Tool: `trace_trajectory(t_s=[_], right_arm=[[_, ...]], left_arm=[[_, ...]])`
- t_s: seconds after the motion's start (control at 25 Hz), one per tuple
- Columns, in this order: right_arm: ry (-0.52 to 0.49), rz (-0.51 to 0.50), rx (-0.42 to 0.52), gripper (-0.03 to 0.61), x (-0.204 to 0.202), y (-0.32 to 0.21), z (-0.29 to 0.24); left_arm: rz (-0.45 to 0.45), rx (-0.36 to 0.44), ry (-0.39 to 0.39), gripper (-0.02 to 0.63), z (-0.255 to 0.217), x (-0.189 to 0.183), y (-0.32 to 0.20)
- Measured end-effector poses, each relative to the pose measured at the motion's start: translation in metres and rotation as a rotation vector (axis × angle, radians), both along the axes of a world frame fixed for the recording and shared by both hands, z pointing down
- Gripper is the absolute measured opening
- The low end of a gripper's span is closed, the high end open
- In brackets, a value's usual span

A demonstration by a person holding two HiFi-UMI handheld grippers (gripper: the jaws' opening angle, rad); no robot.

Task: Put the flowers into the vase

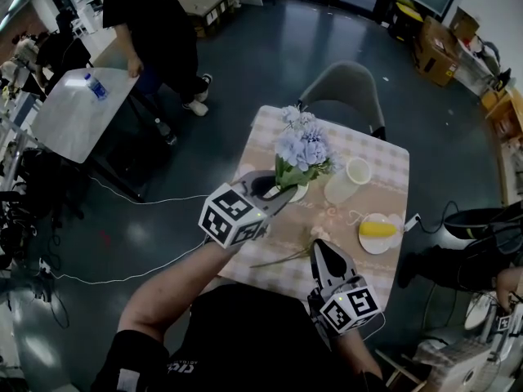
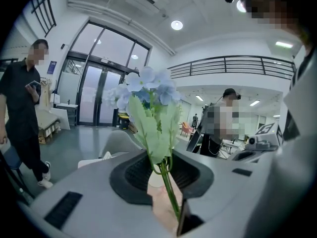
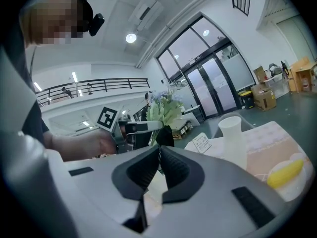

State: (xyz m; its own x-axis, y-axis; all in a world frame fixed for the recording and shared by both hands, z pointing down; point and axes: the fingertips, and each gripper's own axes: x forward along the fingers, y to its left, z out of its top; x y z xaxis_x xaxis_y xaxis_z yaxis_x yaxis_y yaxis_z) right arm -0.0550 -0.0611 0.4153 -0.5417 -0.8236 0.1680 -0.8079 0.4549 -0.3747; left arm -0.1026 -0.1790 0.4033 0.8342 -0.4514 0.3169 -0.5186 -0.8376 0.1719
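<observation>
Right grey gripper [image 1: 324,256], closed tight and empty, sits at the checked table's [image 1: 384,158] near edge. Left gripper [image 1: 276,193] pinches the blue fabric flower bunch [image 1: 302,145] by its thin stem near the left edge. Tall white vase [image 1: 345,181] stands mid-table, just beside. Risk: the stem swivels, misses the mouth or tips the vase.

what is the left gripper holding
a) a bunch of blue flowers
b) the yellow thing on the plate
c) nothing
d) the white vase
a: in the left gripper view the left gripper has its jaws closed on the green stem of the bunch of blue flowers, which rises upright out of them.
</observation>
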Motion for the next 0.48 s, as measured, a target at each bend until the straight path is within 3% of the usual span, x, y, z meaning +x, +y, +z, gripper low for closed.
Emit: trace_trajectory(t_s=[0.48], right_arm=[[0.019,0.003,-0.038,0.028,-0.014,0.003,0.007]], left_arm=[[0.011,0.047,0.053,0.098,0.000,-0.015,-0.011]])
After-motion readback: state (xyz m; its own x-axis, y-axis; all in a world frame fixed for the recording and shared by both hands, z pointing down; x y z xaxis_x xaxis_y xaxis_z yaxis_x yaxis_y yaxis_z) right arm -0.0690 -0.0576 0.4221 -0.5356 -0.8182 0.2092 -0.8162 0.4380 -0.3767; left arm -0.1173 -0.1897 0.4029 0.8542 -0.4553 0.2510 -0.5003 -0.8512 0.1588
